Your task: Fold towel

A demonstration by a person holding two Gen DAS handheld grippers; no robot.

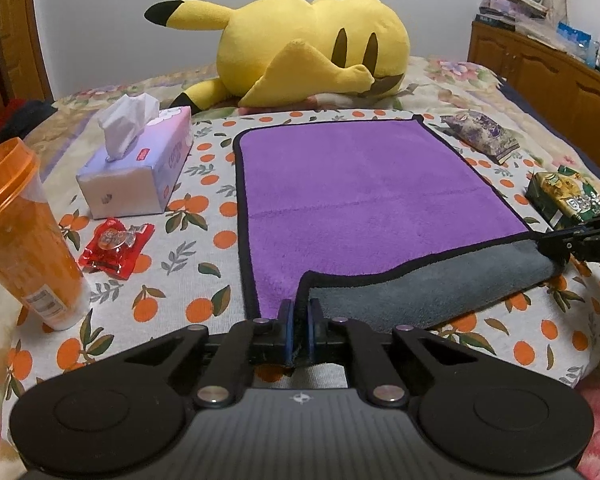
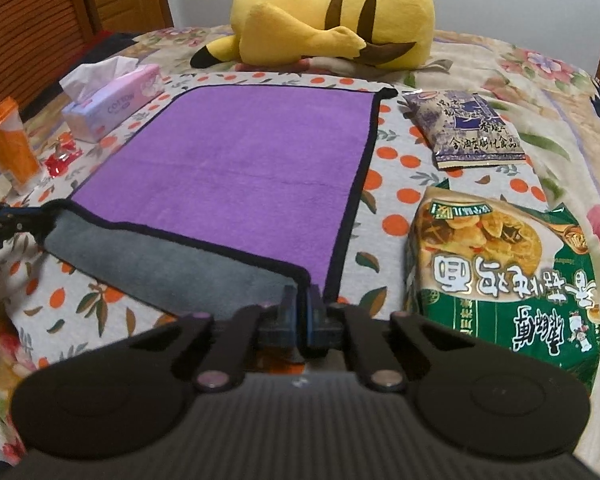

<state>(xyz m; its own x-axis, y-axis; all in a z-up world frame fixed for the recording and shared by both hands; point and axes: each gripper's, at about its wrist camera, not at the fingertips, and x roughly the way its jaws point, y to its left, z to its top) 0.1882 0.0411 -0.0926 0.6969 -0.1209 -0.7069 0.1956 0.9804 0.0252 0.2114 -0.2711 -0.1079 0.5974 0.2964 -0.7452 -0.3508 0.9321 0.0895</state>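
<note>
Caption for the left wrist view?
Left tongs and right tongs pinch the purple towel's near corners, grey underside showing.

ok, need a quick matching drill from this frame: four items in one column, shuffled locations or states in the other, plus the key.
1. purple microfibre towel with black trim
2. orange plastic tumbler
3. green noodle packet
4. yellow plush toy

A. lying beyond the towel's far edge
B. near edge turned up, grey underside showing
C. right of the towel
D. upright, left of the towel

Pairs: 1-B, 2-D, 3-C, 4-A
</note>
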